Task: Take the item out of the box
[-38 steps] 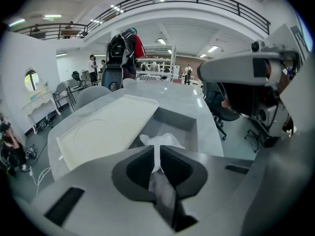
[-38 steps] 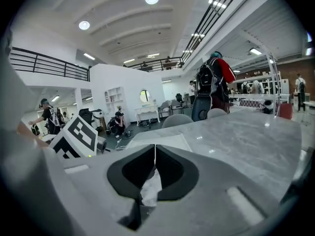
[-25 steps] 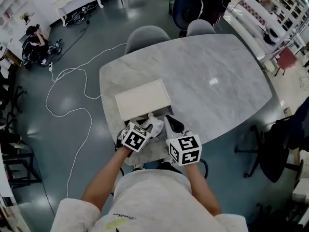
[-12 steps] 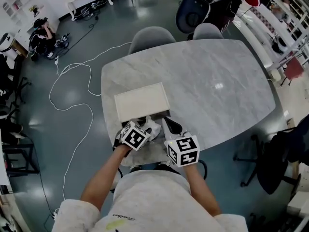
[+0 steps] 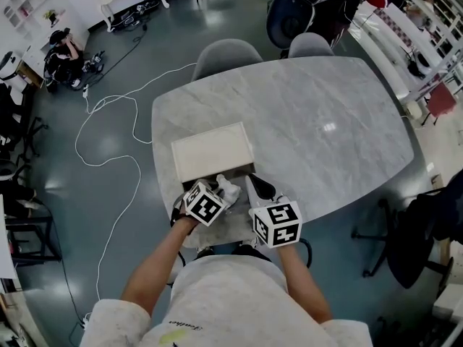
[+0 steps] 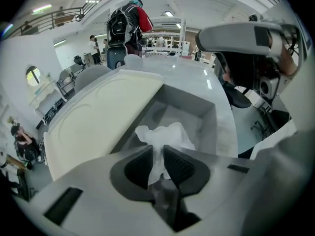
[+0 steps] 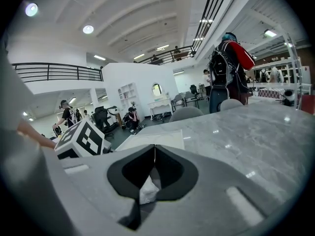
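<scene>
Head view: a person leans over an oval, grey-veined marble table (image 5: 311, 114), both grippers at its near left edge, where a flat cream lid (image 5: 213, 150) lies open, hinged to the far side. Left gripper view alone looks into the shallow box (image 6: 224, 127), smooth and grey-walled, with a crumpled, paper-like white wad (image 6: 167, 134) rising from it. The left gripper (image 6: 157, 154) is closing, its ribbed dark pads pinching the wad's near end. Right gripper view shows the right gripper (image 7: 154, 149), just right of the left one, with tips pressed together. A white scrap shows in the gap below them; whether it is gripped cannot be told.
</scene>
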The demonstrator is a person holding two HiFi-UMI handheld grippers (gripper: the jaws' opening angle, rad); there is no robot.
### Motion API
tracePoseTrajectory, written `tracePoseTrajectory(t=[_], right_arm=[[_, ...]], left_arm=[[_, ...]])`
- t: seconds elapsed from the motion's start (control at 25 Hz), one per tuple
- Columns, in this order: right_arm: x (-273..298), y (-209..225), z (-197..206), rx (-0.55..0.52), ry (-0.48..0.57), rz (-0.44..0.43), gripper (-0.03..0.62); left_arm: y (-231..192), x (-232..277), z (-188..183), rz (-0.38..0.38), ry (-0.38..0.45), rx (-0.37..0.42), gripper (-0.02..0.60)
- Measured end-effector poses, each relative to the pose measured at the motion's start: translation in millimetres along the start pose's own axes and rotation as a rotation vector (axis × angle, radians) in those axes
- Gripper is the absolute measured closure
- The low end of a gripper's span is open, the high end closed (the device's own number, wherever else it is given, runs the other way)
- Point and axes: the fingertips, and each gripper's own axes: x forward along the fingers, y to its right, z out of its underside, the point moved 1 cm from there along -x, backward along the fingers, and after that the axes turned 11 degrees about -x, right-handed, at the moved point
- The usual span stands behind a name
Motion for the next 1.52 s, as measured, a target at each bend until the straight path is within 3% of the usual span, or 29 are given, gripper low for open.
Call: tracePoseTrajectory(t=[0.24, 0.76, 1.0, 1.2, 1.52], right_arm=[[-7.0, -5.6, 3.9, 0.018, -0.002, 0.036, 0.589], [-27.1, -14.4, -7.7, 0.022, 0.054, 0.177, 0.589], [-31.5, -29.6, -16.3, 0.021, 0.064, 0.215, 0.589], [-31.2, -48.6, -24.9, 0.013, 0.083, 0.239, 0.589], [-33.5, -78.3, -37.6, 0.049, 0.129, 0.253, 0.589]], left_arm=[[3.5, -4.8, 5.3, -0.007, 0.016, 0.051, 0.545], [11.5, -41.0, -11.0, 0.018, 0.172, 0.132, 0.548], [5.7, -71.8, -19.5, 0.035, 0.283, 0.108, 0.547], [-7.2, -101.4, -23.6, 0.074, 0.377, 0.025, 0.546], [-24.2, -146.7, -29.2, 0.083, 0.531, -0.034, 0.546]])
